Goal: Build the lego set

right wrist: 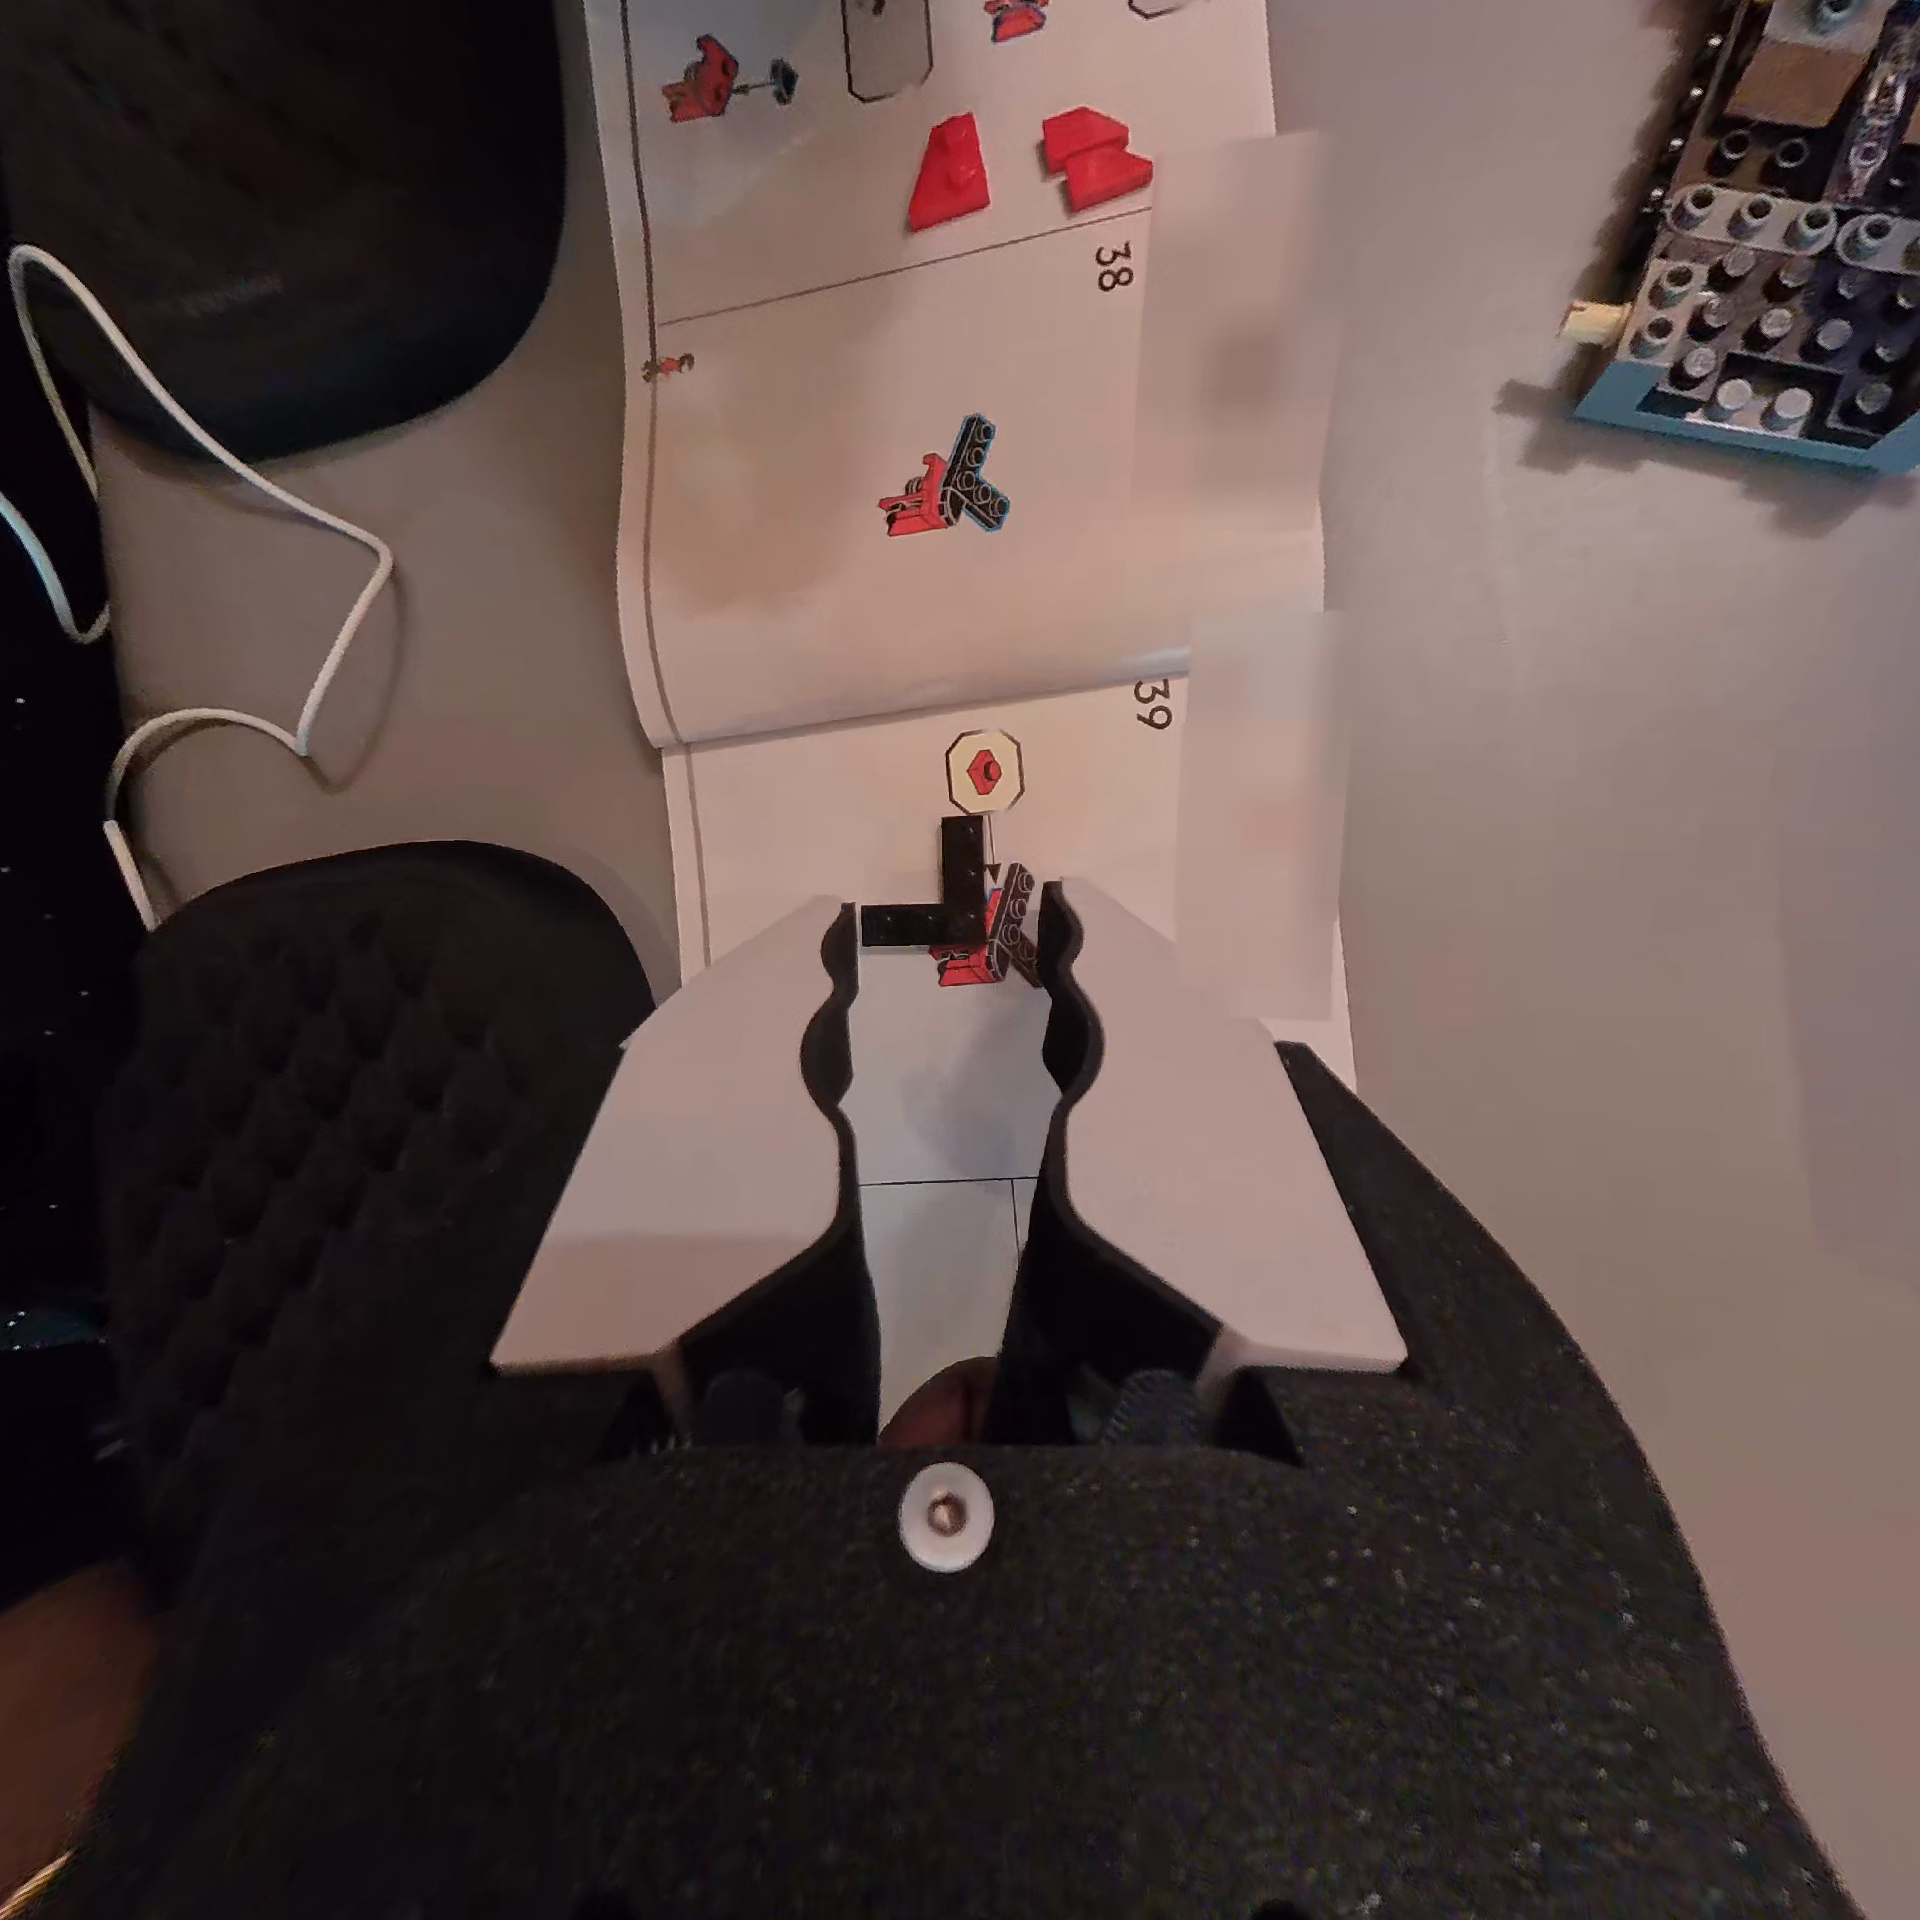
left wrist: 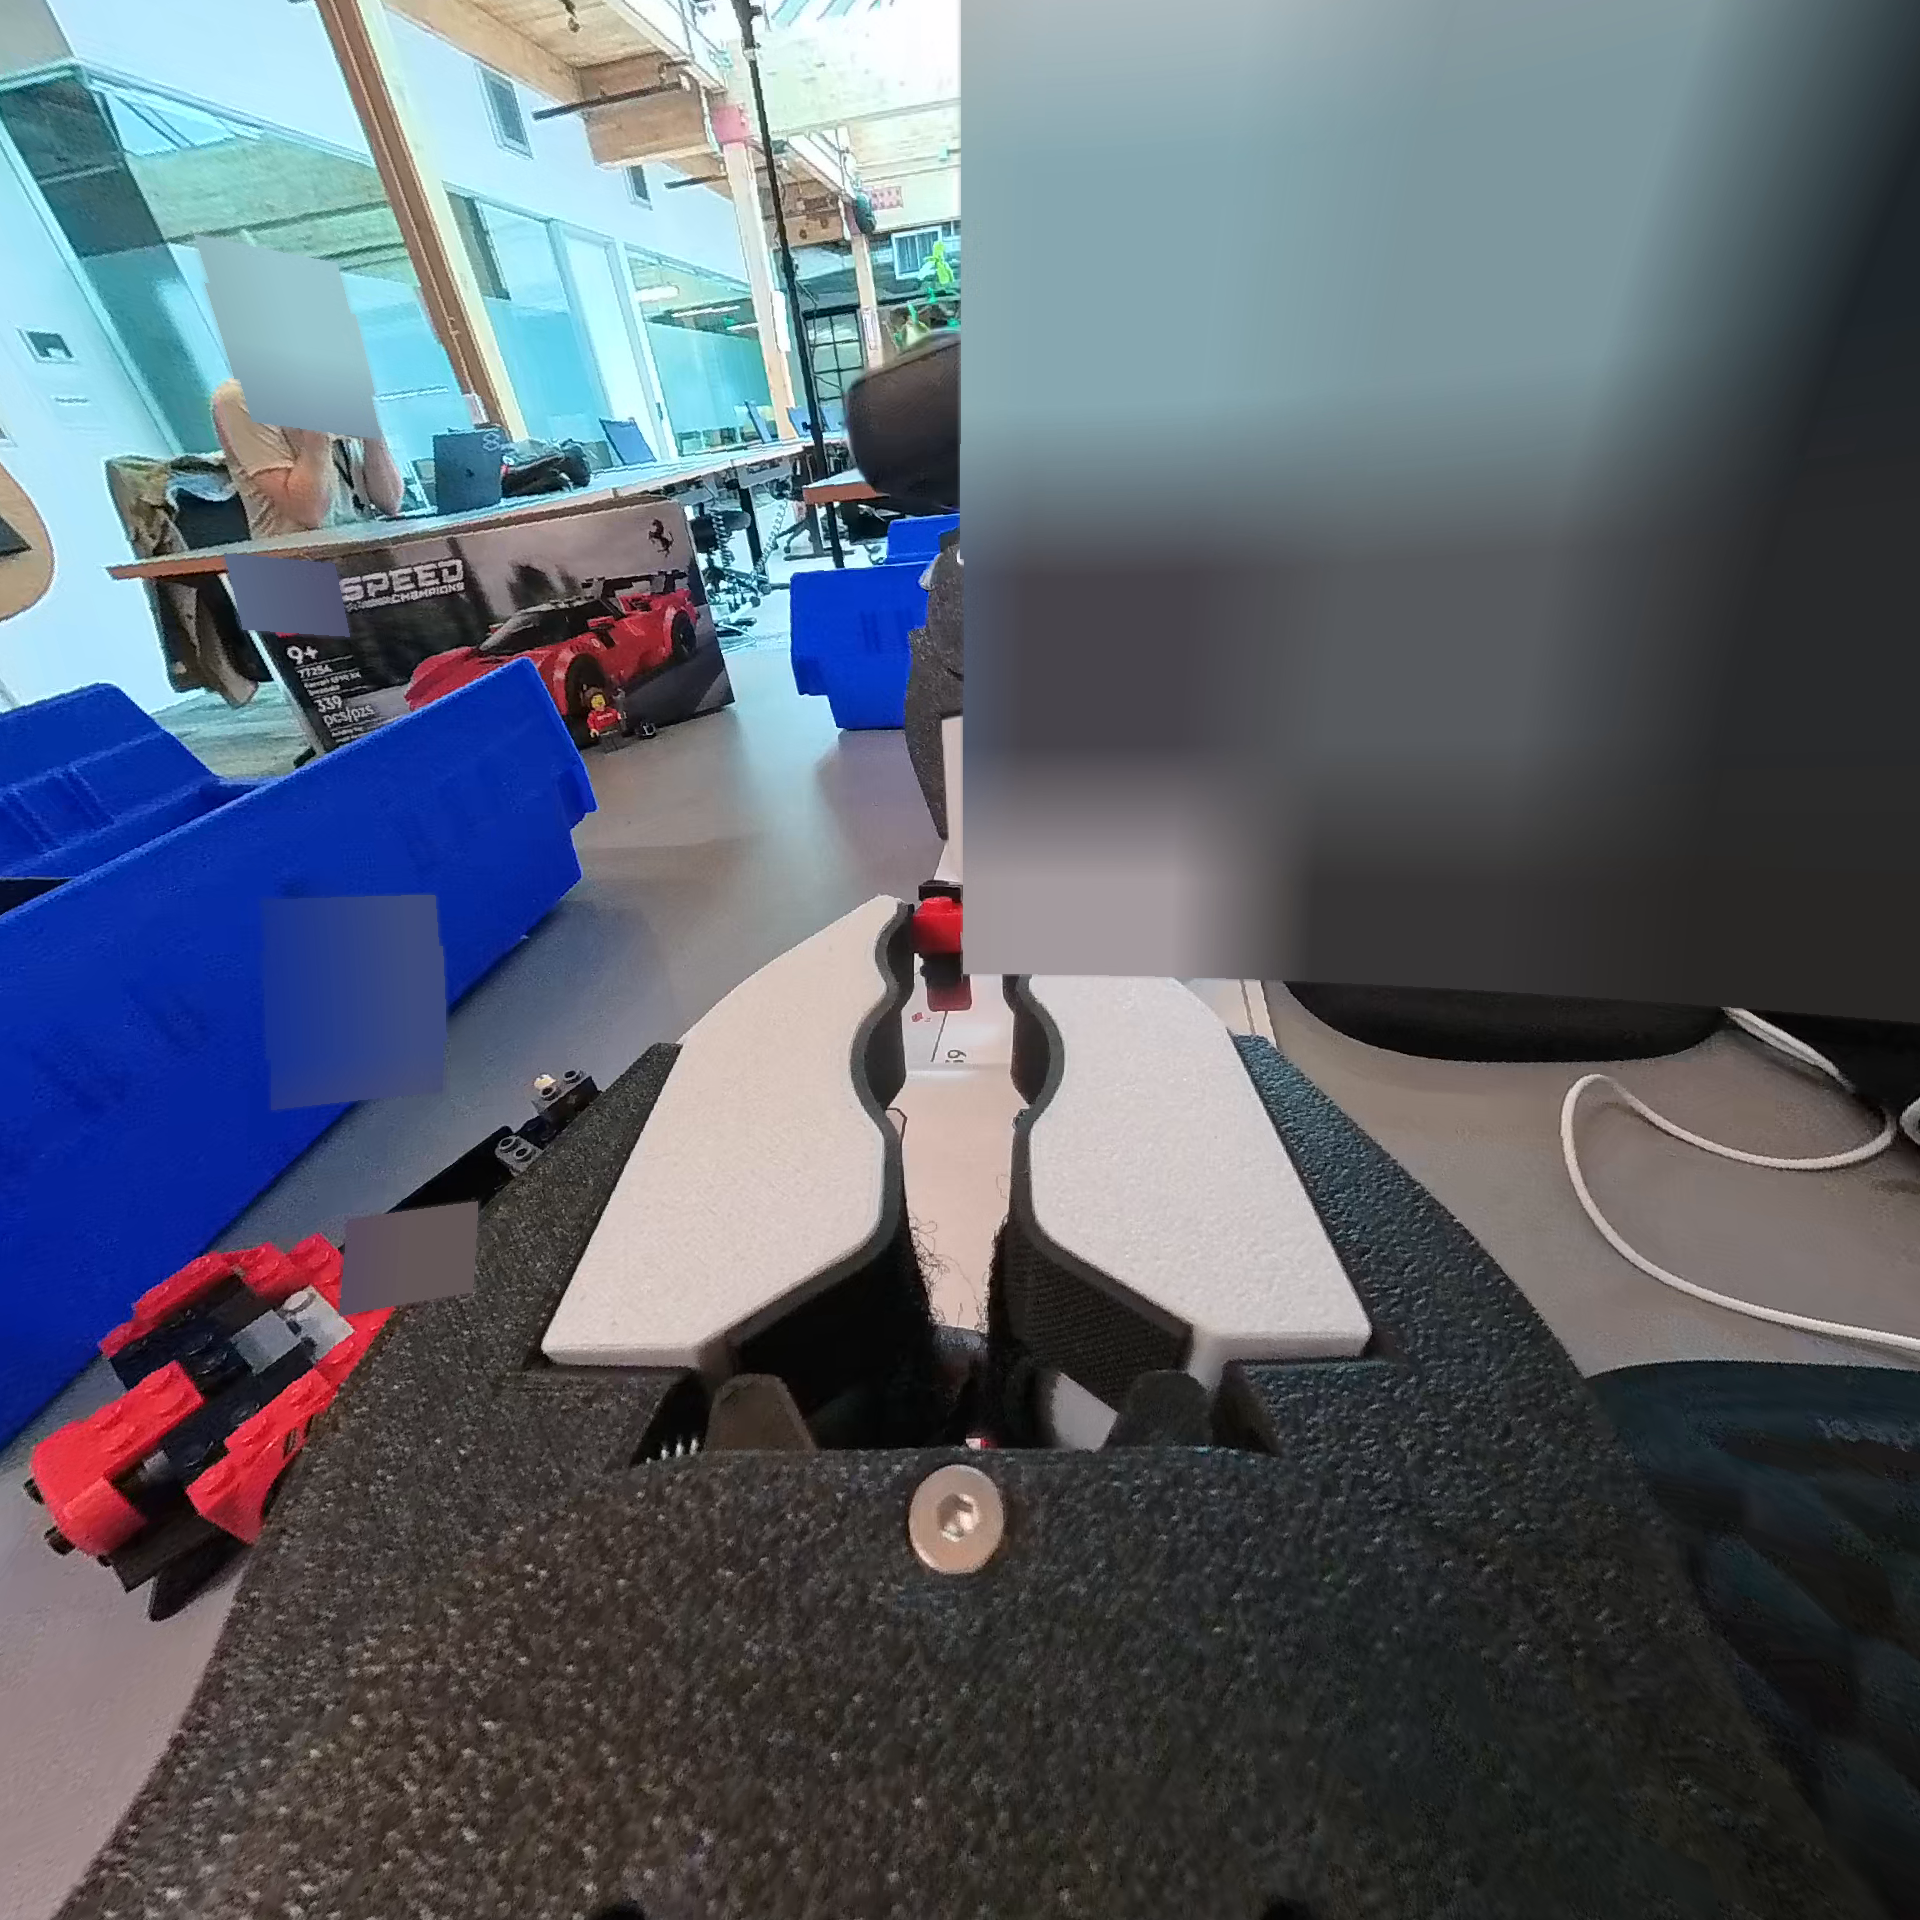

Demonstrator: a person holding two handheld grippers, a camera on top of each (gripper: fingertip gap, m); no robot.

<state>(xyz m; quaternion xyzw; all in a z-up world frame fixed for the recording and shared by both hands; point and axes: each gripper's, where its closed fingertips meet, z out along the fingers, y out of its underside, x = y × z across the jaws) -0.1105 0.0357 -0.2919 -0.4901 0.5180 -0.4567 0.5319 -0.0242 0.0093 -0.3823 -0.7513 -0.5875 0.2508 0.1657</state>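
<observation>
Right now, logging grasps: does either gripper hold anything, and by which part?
Nothing is visibly held. The right gripper hangs open above the black L-shaped Lego plate; the left gripper also looks empty.

The left gripper (left wrist: pixel 956 997) fills the lower frame, fingers slightly parted. The right gripper (right wrist: pixel 951 925) points downward, jaws wider.

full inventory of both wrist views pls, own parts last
Blue plastic bins: at least two, table left and farther back.
Set box: one, dark with red car picture, behind bins.
Red-and-black brick car section: one, table, lower left.
Open instruction booklet: one, white, table centre.
Loose red sloped bricks: two, on booklet.
Black L-shaped plate: one, on booklet by right fingertips.
Grey-and-black studded chassis: one, upper right.
White cable: one, left.
Left gripper: fingers white, narrow gap.
Right gripper: fingers white, open.
</observation>
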